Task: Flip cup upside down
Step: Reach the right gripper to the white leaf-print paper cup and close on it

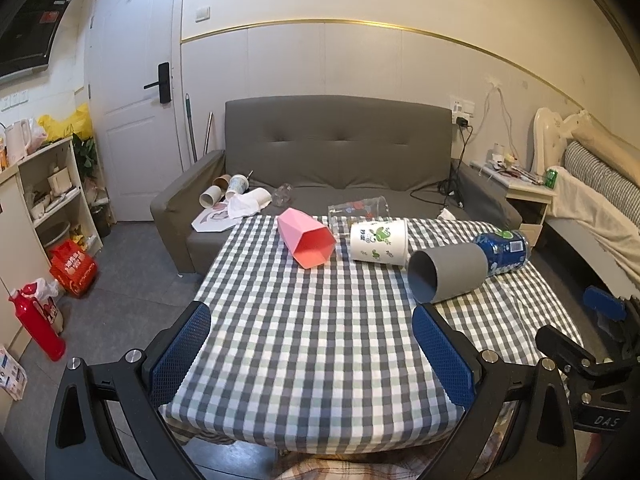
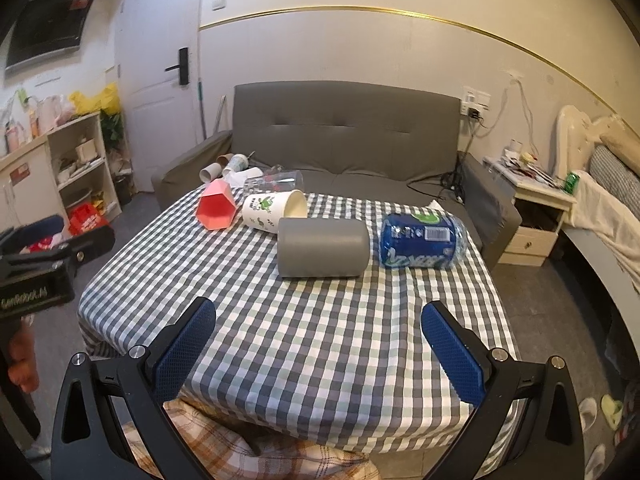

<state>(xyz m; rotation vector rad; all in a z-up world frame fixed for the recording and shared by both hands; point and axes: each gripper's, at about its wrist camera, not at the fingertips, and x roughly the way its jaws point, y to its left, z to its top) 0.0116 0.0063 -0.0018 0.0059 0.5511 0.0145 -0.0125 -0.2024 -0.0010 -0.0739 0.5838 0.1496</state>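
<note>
Both tongs, left gripper (image 1: 312,350) and right gripper (image 2: 319,350), gape empty; twelve o'clock, the sideways grey cup (image 2: 323,247) may roll if nudged.

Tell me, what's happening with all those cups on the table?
A person holds a gripper in each hand. Both the left gripper and the right gripper are open and hold nothing, over the near part of the checked table. Four cups lie on their sides at the far end: pink cup, white cup, grey cup and clear cup. None is flipped upside down yet.
</note>
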